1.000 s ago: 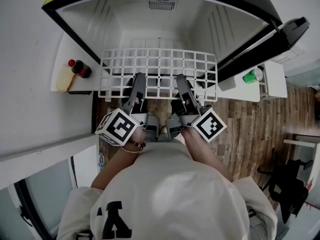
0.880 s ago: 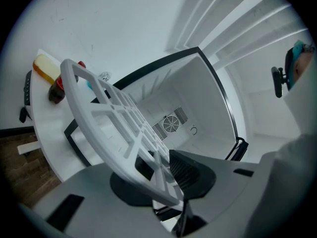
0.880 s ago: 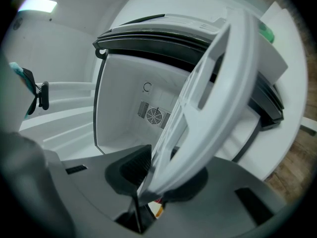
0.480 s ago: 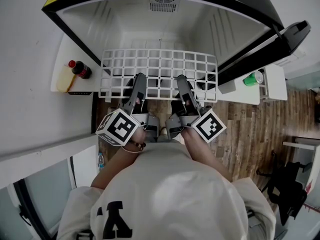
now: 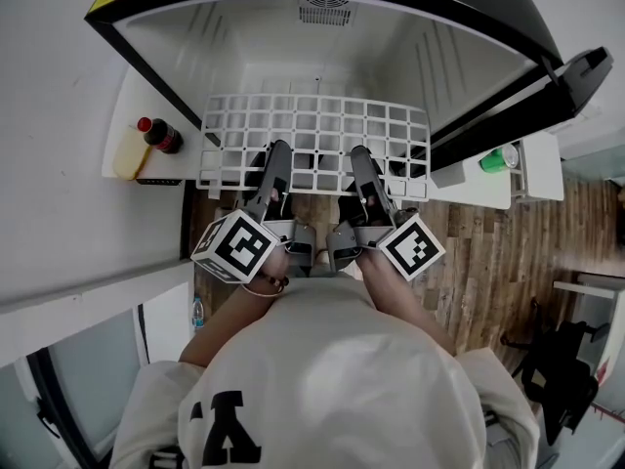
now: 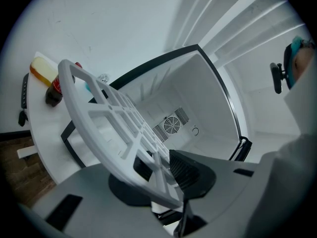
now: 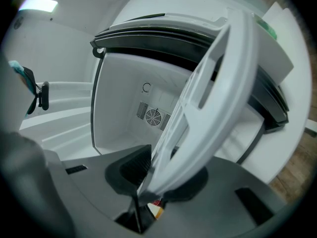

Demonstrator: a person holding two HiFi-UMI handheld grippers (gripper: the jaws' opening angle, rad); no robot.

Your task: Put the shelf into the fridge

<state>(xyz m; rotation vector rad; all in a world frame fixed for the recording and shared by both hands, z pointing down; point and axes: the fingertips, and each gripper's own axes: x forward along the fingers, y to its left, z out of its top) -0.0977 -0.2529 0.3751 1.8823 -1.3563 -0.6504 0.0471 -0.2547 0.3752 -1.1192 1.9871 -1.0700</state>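
Note:
The white grid shelf (image 5: 314,135) lies level in front of the open fridge (image 5: 195,47), its far edge at the mouth of the white cavity. My left gripper (image 5: 277,162) is shut on the shelf's near edge left of centre. My right gripper (image 5: 359,162) is shut on the same edge right of centre. In the left gripper view the shelf (image 6: 106,115) runs out from my left gripper (image 6: 159,175) towards the fridge's back wall. In the right gripper view the shelf (image 7: 213,93) rises edge-on out of my right gripper (image 7: 157,180).
A fan vent (image 5: 324,10) sits in the fridge's back wall, and ribbed rails line both side walls. The door rack on the left holds a dark red-capped bottle (image 5: 156,135) and a yellow bottle (image 5: 127,154). A green-topped item (image 5: 500,157) rests on the white ledge at right. Wooden floor lies below.
Both grippers keep their hold on the shelf. The whole picture has drifted slightly as the head moved; the shelf stands much as before at the fridge's mouth.

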